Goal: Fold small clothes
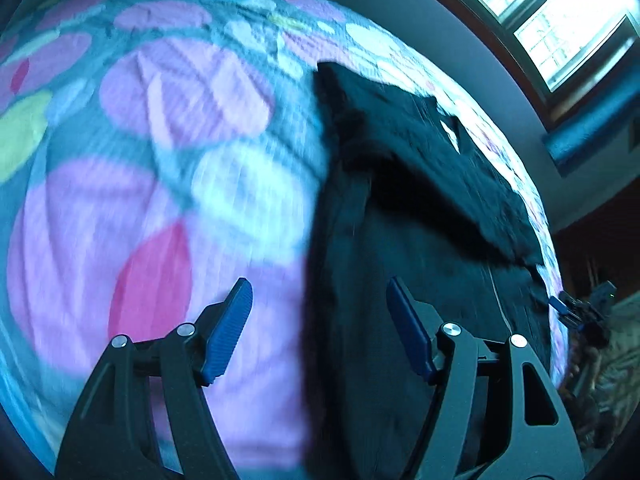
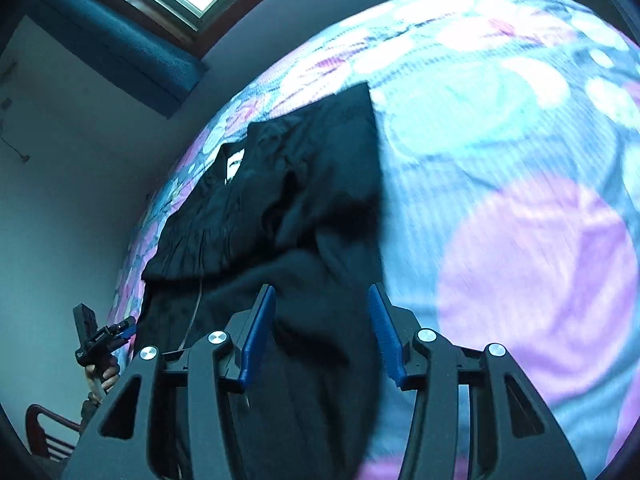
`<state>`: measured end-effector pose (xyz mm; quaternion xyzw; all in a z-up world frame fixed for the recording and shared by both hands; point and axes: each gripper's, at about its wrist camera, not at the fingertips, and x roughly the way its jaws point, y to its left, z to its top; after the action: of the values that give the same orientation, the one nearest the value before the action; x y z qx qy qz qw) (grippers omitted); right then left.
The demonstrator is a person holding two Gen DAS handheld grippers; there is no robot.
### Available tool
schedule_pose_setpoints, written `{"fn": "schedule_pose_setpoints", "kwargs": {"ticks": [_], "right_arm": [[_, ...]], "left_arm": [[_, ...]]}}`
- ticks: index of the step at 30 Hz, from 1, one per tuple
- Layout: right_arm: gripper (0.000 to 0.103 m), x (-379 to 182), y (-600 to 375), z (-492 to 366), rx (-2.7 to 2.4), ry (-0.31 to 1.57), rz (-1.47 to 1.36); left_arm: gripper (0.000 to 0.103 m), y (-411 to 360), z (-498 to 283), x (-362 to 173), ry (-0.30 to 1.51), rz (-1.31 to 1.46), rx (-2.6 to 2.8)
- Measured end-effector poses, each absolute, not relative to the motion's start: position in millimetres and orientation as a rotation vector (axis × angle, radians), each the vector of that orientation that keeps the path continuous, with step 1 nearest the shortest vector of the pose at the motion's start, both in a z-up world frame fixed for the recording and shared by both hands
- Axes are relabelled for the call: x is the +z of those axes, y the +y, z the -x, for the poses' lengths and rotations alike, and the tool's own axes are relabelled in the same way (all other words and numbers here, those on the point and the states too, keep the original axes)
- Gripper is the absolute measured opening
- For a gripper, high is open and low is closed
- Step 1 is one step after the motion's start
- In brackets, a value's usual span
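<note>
Black garment (image 2: 304,208), white neck label (image 2: 234,166) unreadable.

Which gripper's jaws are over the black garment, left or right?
The right gripper: both its open jaws frame the black garment. The left gripper, also open, straddles the garment's edge, one jaw over the floral bedspread.

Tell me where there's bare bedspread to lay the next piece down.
The widest bare stretch is the flowered bedspread beside the long edge of the black garment, running out to the bed's far edge. The strip between the garment and the wall under the window is narrow. Both open grippers, left and right, hang over the garment's near end.
</note>
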<state>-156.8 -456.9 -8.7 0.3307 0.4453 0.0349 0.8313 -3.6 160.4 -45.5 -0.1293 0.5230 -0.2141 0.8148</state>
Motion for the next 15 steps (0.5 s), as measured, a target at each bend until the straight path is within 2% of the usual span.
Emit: {"fn": "schedule_pose_setpoints", "kwargs": {"ticks": [9,15], "right_arm": [[0.049,-27,-457,237,0.204,0.968,-0.825],[0.051,-38,-448,258,0.263,0.982,-0.88]], "left_arm": [[0.069,158,93,-48,1.214,0.324,-0.734],[0.069,132,113,-54,1.234,0.326,-0.783]]}}
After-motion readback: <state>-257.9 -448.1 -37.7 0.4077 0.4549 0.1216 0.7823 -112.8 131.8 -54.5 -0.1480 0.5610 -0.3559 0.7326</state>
